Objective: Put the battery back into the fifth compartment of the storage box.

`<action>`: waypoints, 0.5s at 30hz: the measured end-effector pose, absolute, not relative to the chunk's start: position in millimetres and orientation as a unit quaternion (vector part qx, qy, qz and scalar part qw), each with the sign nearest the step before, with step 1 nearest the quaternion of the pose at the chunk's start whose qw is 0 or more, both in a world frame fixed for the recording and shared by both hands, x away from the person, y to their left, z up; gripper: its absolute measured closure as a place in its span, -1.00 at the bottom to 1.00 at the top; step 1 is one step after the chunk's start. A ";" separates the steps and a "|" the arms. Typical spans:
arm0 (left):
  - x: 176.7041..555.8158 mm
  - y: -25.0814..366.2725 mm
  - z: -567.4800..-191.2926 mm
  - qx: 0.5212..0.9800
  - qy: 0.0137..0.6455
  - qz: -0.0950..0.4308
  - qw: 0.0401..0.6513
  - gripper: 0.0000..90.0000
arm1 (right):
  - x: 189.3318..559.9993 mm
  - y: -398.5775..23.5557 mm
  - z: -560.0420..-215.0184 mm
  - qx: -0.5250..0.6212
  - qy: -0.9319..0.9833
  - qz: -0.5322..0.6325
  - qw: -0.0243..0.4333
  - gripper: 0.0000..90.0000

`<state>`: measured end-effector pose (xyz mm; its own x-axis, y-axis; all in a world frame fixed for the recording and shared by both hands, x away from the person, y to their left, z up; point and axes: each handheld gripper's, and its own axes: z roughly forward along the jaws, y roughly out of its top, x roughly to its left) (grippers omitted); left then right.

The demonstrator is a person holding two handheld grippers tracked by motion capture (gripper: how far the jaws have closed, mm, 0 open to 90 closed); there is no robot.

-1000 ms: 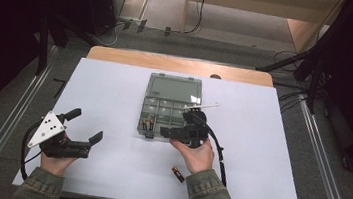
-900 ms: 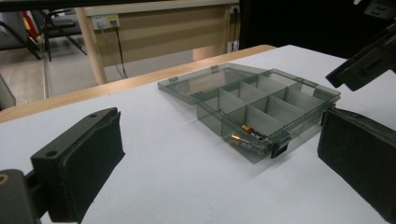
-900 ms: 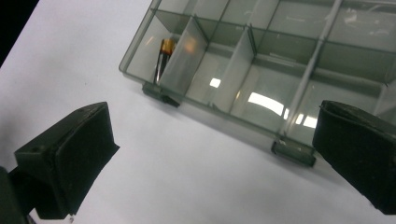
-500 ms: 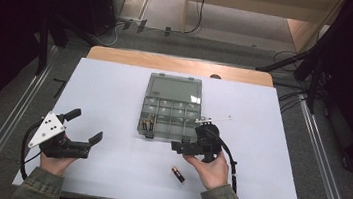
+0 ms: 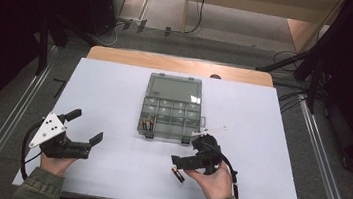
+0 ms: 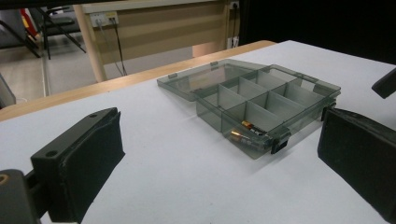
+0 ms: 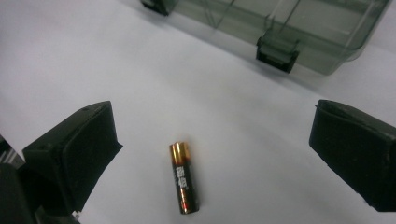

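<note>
Left gripper: held low over the white table at the person's left side, jaws spread wide, nothing between them. In the left gripper view the jaws frame bare table, and the compartment box lies ahead and slightly right of them, well apart, its clear lid folded flat on the far side. Two batteries lie in the box's nearest corner compartment, the one closest to this gripper.

Box in the high view: it sits between the two grippers and beyond both; the stored batteries are in its front-left compartment.

Right gripper: held just off the table at the person's right side, jaws wide apart and gripping nothing. In the right gripper view a loose AA battery lies flat on the table between the two jaws, nearer the left jaw, touching neither. Its gold end points away from the gripper, toward the box. The box's front wall and a dark latch lie beyond the battery, up and to the right. In the high view the same battery lies just beside this gripper's jaw tips.
</note>
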<state>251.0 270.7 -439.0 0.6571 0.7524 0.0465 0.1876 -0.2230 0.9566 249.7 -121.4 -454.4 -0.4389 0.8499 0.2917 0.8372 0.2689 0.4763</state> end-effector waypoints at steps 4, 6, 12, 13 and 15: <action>251.0 271.0 -438.7 0.736 0.318 0.263 0.536 -0.99 | 243.7 -116.2 -458.0 0.518 0.807 0.282 0.014 -0.88; 251.0 271.1 -438.6 0.736 0.319 0.263 0.536 -0.99 | 242.2 -113.5 -461.6 0.515 0.813 0.271 0.014 -0.86; 251.2 271.2 -438.7 0.737 0.319 0.262 0.536 -0.99 | 238.9 -106.8 -469.8 0.504 0.825 0.254 0.020 -0.70; 251.0 271.4 -438.6 0.737 0.318 0.263 0.535 -0.99 | 238.2 -106.0 -470.7 0.500 0.828 0.253 0.019 -0.67; 250.8 271.4 -438.5 0.737 0.318 0.262 0.535 -0.99 | 236.7 -104.1 -472.1 0.498 0.830 0.250 0.015 -0.54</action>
<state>250.8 271.4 -438.5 0.6603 0.7495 0.0467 0.1878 -0.2249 0.9561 236.7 -104.1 -472.1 -0.5042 0.8340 0.2243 0.8190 0.3794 0.4304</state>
